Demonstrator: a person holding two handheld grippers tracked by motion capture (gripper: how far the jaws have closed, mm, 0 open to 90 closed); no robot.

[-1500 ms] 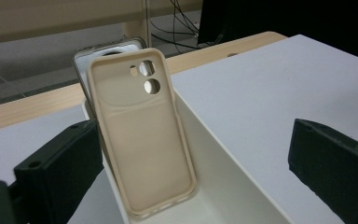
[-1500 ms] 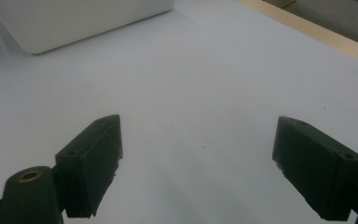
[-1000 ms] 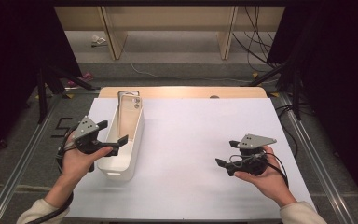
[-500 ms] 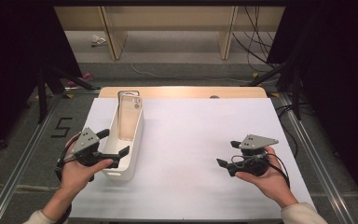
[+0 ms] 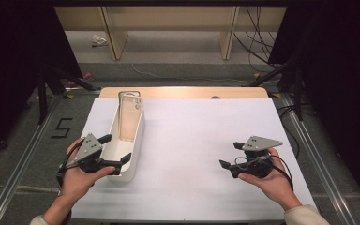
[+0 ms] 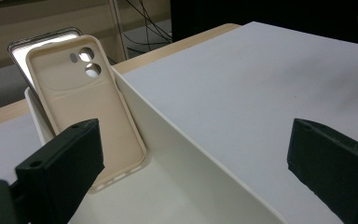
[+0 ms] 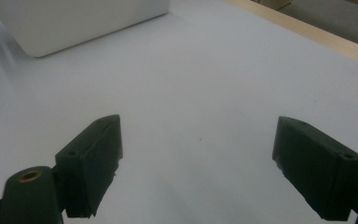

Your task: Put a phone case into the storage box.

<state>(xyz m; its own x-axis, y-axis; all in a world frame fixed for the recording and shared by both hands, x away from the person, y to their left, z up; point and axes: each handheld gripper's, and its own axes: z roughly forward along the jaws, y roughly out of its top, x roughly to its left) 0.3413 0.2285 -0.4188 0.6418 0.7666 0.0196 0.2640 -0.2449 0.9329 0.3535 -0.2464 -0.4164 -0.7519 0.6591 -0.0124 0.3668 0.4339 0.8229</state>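
The left hand-held gripper point(image 5: 116, 151) is straddling the long white plastic bin's point(image 5: 130, 172) wall, jaws wide. A beige phone case point(image 6: 86, 107) is leaning inside. The right hand-held gripper point(image 5: 229, 156) is hovering wide open.

Bright table, dark surround, perhaps soft-focused

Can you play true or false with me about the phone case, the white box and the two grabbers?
1. The phone case leans inside the white box. True.
2. The left gripper is squeezing the phone case. False: its fingers are spread open, touching nothing.
3. The right gripper is open above bare white table. True.
4. The phone case is bright blue. False: it is beige.
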